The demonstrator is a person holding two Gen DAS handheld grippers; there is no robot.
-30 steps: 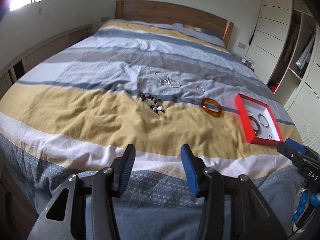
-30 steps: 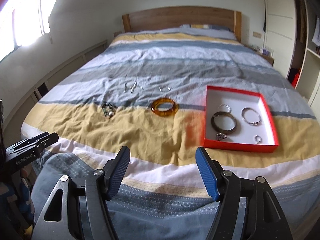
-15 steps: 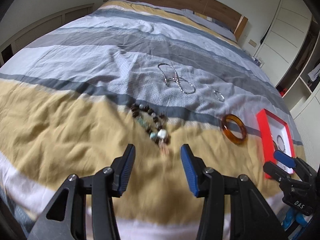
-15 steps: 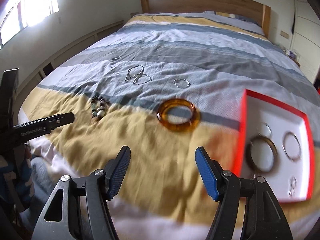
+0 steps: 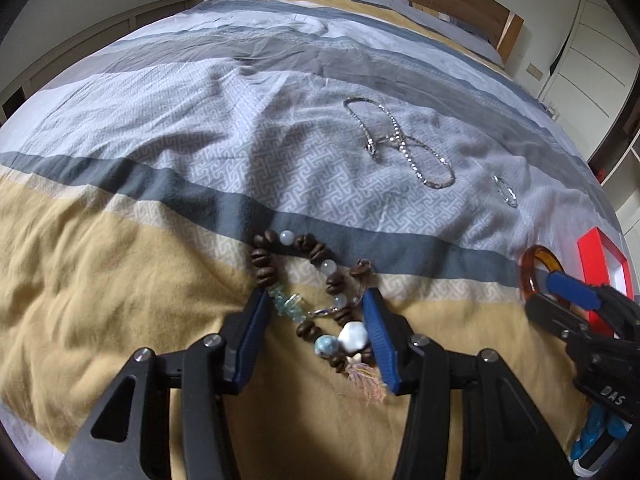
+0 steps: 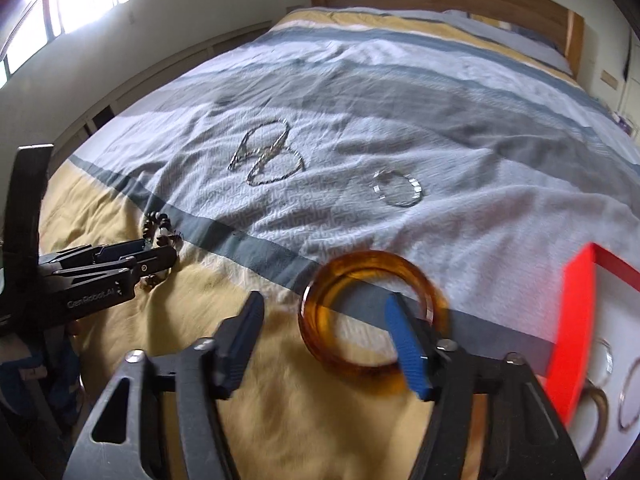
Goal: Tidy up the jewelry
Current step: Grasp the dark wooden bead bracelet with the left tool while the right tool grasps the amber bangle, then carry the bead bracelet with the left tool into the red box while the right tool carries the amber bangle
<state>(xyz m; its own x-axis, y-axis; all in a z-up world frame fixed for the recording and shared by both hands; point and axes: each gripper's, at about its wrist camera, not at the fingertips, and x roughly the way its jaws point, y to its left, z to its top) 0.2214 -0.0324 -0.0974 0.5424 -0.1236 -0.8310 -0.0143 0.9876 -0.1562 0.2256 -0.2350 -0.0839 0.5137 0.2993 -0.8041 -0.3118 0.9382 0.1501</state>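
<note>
Amber bangle (image 6: 372, 312) lies flat; right hand-held gripper (image 6: 326, 332) closing astride its rim, not yet gripping.

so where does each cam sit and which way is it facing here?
Left wrist: on the left tool, looking down past its fingers at the beaded bracelet between them; right tool at the edge.
Right wrist: on the right tool, closing around the amber bangle; left tool visible.
Shared: striped duvet, silver chain, red box.
</note>
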